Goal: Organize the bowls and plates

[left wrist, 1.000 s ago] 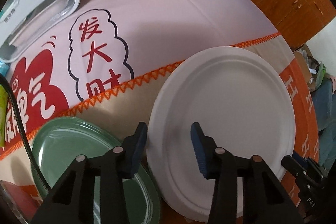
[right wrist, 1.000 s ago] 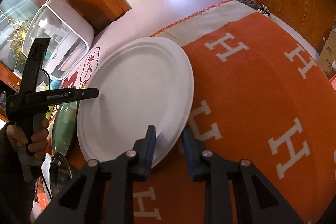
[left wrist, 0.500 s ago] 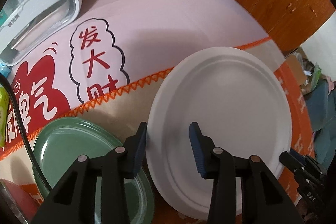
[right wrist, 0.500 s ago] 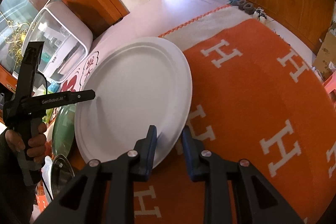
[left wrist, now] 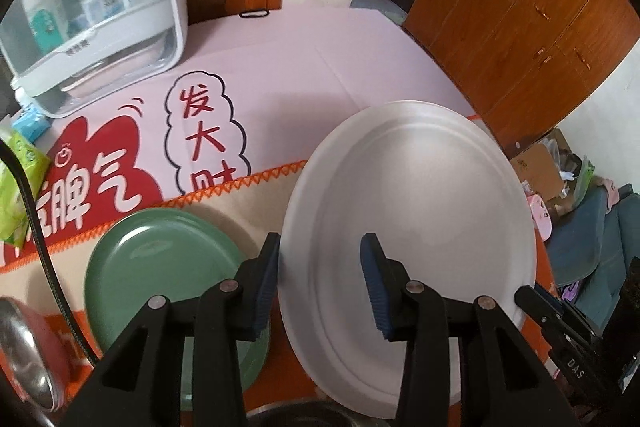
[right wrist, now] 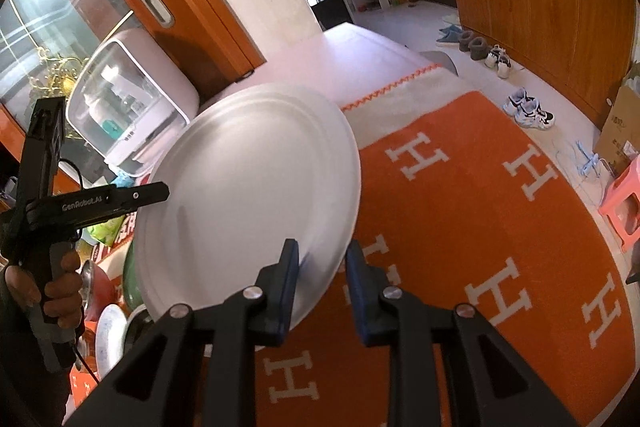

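- The right tool [right wrist: 322, 267] pinched the near rim of a large white oval paper plate [right wrist: 248, 195], its blue-padded fingers closed narrow on either face of the edge, holding the plate tilted up clear of the orange blanket with white H letters [right wrist: 460, 227] that covered the desk.
- The grip at the rim, not the middle, was probably chosen because the shallow plate offered no other purchase; it left the far end free to swing.
- The plate's long axis ran from the tool away toward the desk's far edge, its hollow face turned up and toward the left-hand side.
- The left tool [left wrist: 320, 275] hovered with its fingers spread wide and nothing between them, the white plate [left wrist: 412, 211] behind the gap; contact was not evident.
- A round green plate [left wrist: 160, 267] lay flat near the desk's near-left corner, beside the white one, and looked the likely base for a stack.
- A metal bowl with a red outside [left wrist: 24, 351] sat at the left edge, partly out of frame.
- A white lidded storage box [left wrist: 92, 11] stood at the far-left corner.
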Tool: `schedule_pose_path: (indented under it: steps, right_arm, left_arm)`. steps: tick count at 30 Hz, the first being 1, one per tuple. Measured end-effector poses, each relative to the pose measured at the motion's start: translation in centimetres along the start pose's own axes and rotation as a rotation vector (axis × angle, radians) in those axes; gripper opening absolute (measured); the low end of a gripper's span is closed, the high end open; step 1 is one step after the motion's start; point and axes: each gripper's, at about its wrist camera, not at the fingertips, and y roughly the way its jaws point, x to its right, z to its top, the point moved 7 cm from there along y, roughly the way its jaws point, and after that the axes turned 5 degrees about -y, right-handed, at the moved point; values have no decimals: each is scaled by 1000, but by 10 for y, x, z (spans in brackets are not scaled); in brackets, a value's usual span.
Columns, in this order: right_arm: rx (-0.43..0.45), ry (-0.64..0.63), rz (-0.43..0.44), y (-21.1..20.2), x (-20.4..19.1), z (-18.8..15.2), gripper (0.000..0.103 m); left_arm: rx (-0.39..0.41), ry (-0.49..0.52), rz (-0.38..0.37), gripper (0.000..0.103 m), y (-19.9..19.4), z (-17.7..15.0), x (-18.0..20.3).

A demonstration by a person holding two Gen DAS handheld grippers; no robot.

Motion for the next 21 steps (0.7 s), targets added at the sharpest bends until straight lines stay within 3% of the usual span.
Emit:
schedule_pose_path:
  steps: [9,21]
  right_arm:
    - [40,-33,61,-35,-27,-5,24]
    - [74,-125,150,-86,-68,-32,24]
  left_arm:
    - [59,-38,13,39,-68,-25,-7]
    - [152,-85,62,39,-158,-83,-21]
